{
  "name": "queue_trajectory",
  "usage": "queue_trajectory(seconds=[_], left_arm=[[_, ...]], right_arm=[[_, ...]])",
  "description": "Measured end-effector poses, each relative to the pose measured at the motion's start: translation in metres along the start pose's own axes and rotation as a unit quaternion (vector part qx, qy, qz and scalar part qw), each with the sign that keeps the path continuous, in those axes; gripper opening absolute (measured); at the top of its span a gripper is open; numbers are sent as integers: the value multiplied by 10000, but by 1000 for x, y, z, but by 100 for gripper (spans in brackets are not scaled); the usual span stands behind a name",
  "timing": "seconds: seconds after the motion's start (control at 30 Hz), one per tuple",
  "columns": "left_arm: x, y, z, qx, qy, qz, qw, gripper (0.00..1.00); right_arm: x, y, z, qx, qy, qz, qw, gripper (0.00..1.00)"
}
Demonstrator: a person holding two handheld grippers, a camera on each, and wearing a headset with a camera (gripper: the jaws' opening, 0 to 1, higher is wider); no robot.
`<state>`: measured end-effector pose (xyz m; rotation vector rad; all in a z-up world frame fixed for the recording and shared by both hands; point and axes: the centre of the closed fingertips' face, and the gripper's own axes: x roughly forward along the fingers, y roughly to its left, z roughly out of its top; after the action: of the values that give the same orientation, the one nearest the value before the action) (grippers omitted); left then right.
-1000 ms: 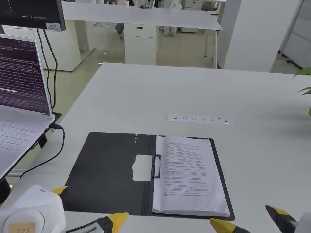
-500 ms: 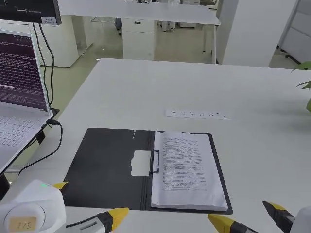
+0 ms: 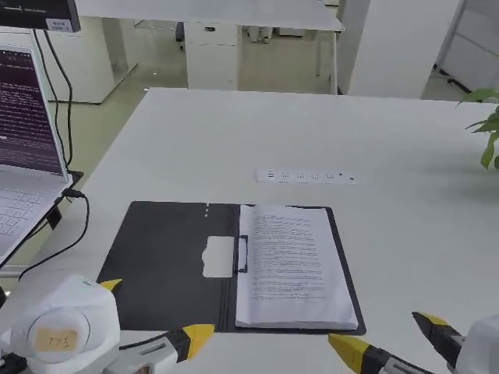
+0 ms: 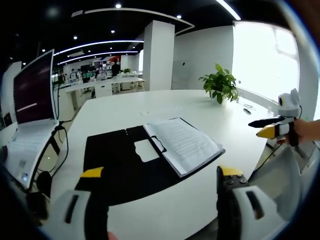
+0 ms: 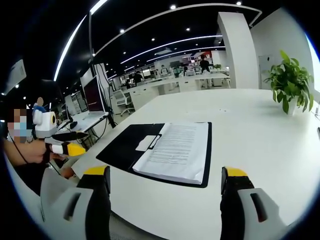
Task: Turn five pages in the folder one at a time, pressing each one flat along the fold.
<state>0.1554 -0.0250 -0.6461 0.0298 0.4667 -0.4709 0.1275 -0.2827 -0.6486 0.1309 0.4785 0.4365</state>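
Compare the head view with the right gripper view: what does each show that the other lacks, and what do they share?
Head view adds the floor and a cabinet beyond the table. Right gripper view adds ceiling lights and a hand holding the left gripper. Both share the table, the open folder, its paper stack, the plant, and the left and right gripper, both open.

Head cam looks down; both gripper cams low (all share folder [image 3: 164, 265]).
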Motion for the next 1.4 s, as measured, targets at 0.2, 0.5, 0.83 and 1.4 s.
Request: queue_trajectory(seconds=[0.2, 0.5, 0.83, 1.4], left_arm=[[15, -11, 3, 142, 56, -199, 9997, 92], [38, -29, 5, 292, 137, -501, 9982, 91], [68, -52, 7, 460, 228, -833, 9952, 89], [113, -90, 7, 730, 331, -1359, 9875, 86]], right_arm=[[-1, -2, 2, 25, -21, -35, 10000, 91], [-3, -7, 1, 46, -33, -118, 9999, 91], [-5, -8, 1, 101, -72, -182, 9998, 90], [-6, -11, -3, 140, -74, -268, 9995, 89]])
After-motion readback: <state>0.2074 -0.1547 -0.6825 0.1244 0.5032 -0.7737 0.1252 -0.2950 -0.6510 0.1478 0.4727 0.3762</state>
